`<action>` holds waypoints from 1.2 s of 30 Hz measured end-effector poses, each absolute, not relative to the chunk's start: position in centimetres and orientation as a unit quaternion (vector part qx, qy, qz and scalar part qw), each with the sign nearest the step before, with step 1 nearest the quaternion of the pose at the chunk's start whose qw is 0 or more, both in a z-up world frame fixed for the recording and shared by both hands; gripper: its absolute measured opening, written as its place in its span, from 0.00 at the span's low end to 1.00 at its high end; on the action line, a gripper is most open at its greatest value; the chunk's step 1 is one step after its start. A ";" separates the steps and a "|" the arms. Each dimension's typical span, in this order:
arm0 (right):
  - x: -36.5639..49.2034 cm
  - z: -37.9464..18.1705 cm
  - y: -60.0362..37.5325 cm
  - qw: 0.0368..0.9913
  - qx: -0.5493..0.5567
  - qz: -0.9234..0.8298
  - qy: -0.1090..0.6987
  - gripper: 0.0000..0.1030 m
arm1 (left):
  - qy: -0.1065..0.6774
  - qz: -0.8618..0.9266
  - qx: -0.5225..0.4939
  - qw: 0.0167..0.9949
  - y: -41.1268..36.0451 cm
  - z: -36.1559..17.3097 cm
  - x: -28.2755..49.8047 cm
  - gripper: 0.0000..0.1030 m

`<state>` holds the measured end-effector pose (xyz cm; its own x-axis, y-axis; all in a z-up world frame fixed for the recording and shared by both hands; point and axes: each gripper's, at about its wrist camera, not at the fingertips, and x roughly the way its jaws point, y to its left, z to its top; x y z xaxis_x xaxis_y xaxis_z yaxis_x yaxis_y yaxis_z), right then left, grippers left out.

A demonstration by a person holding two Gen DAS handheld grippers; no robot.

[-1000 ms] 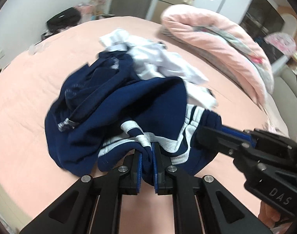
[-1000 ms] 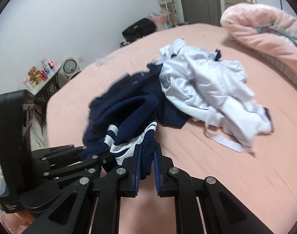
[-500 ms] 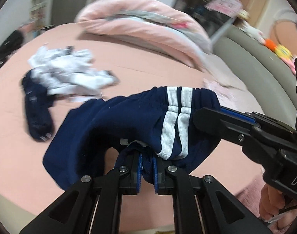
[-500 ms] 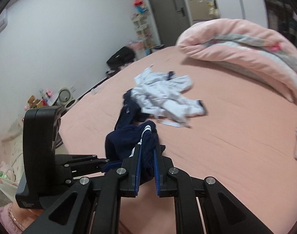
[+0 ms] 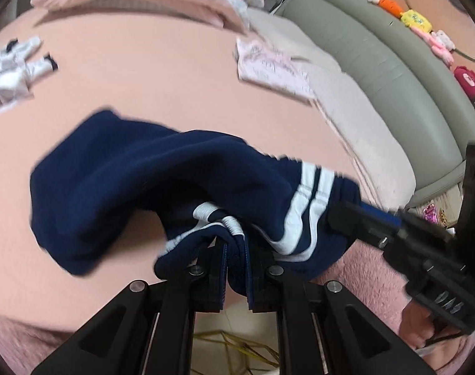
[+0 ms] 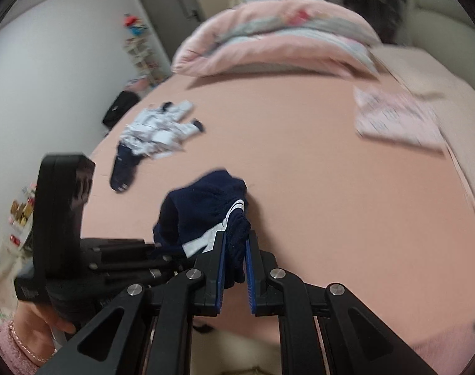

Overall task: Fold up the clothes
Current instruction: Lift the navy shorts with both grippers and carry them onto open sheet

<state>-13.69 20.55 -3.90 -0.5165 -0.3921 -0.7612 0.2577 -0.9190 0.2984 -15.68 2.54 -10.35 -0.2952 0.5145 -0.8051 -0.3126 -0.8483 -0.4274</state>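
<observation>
Navy shorts with white side stripes hang in the air over the near edge of the pink bed, bunched between both grippers. My left gripper is shut on the waistband. My right gripper is shut on the other end of the same shorts; it also shows in the left wrist view at the right. The left gripper's body shows in the right wrist view at the left.
A crumpled white and navy garment lies far back left on the bed. A folded pink patterned cloth lies at the right. A rolled pink duvet lies along the back. A grey sofa stands beyond the bed.
Both grippers have lifted the navy shorts off the clothes pile and carried them toward the near edge of the bed. The views have swung right, and the white garment is now far off.
</observation>
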 end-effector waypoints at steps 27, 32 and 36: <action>-9.0 -11.0 24.4 0.155 0.485 -0.854 -0.110 0.10 | -0.207 0.747 -0.594 0.216 5.4 -17.3 -7.5 0.38; -9.0 -11.3 25.5 0.175 0.483 -0.840 -0.175 0.10 | -0.244 0.738 -0.592 0.214 5.5 -17.8 -6.8 0.38; -8.6 -10.5 24.8 0.178 0.477 -0.845 -0.164 0.10 | -0.274 0.729 -0.590 0.212 5.5 -18.2 -6.2 0.38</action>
<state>-8.59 24.83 -10.53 -0.4826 -0.4572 -0.7471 0.1441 -0.8828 0.4471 -6.20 5.54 -18.24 -0.2128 0.6329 -0.7444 0.0136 -0.7599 -0.6499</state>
